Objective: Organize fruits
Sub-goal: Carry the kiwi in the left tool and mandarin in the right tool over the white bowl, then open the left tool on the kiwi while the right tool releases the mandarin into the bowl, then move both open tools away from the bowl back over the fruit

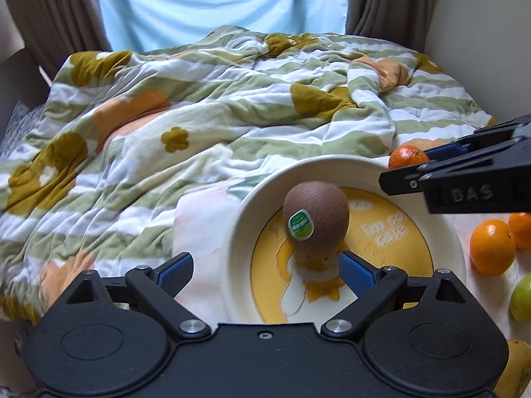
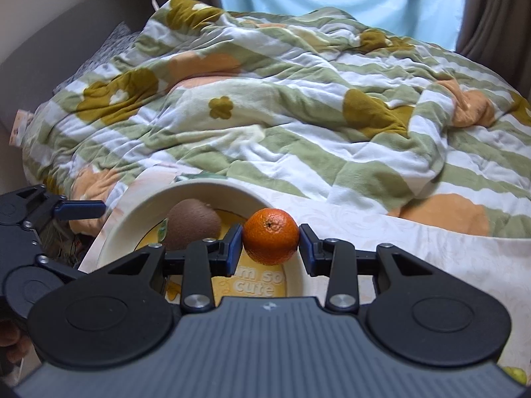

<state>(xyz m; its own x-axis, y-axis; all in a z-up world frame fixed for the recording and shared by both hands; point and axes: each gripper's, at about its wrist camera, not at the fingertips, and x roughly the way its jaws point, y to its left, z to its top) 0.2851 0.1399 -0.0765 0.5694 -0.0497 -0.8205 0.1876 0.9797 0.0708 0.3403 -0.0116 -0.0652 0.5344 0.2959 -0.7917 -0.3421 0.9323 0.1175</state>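
1. Left wrist view: a brown curtain (image 1: 49, 10) hangs at the far left, and a pale blue curtain (image 1: 215, 3) fills the middle of the window behind the bed.
2. A rumpled blanket (image 1: 199, 116) with green and white stripes and mustard flowers covers most of the bed.
3. The left gripper (image 1: 265, 273) has its two blue pads spread wide, and nothing is held between them.
4. A white bowl (image 1: 232, 232) with a yellow picture inside sits on a pale cloth (image 1: 195, 219) at the near edge of the bed.
5. A brown kiwi (image 1: 315, 217) with a green sticker lies in the bowl, just past the open pads and not touching them.
6. To the right of the bowl lie two oranges (image 1: 493, 247), a green fruit (image 1: 521, 298) and a yellow fruit (image 1: 512, 368) at the edge.
7. Right wrist view: the left gripper shows at the far left, beside the bowl's rim.
8. The kiwi lies inside the bowl on its left side.
9. The right gripper (image 2: 270, 248) squeezes a small orange (image 2: 270, 235) between its two pads, just over the right part of the bowl.
10. Pale cloth stretches to the right, with the striped blanket behind it and a brown curtain in the far corner.
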